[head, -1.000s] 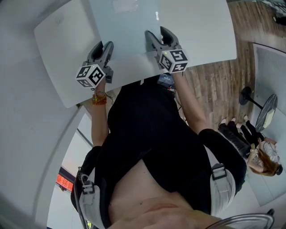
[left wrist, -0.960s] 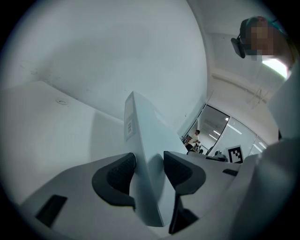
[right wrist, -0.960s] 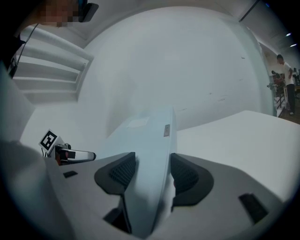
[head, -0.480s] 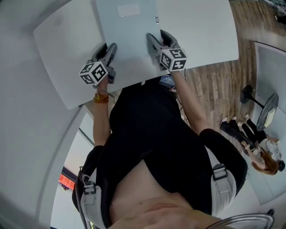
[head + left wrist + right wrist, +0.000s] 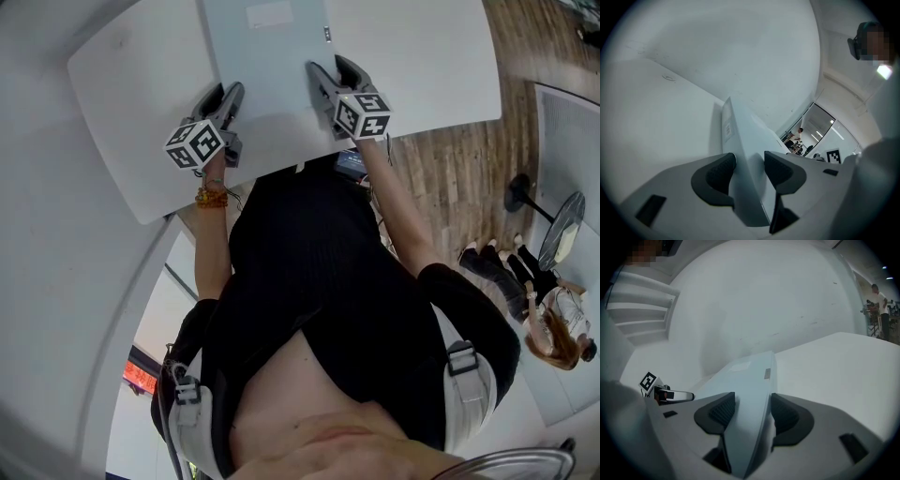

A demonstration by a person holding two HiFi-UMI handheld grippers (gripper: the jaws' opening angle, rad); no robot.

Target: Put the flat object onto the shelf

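Note:
The flat object is a thin pale grey-blue slab with a small label, lying over the white shelf board. My left gripper holds its near left edge. In the left gripper view the slab sits between the dark pads, which touch it while the jaws are opening. My right gripper is shut on the near right edge. In the right gripper view the slab runs forward from between that gripper's pads.
The white board's near edge is close to the person's body. Wooden floor lies to the right, with a round stand base and another person there. A pale wall is on the left.
Both grippers and the flat object have shifted slightly further forward over the white board. Both still hold the slab.

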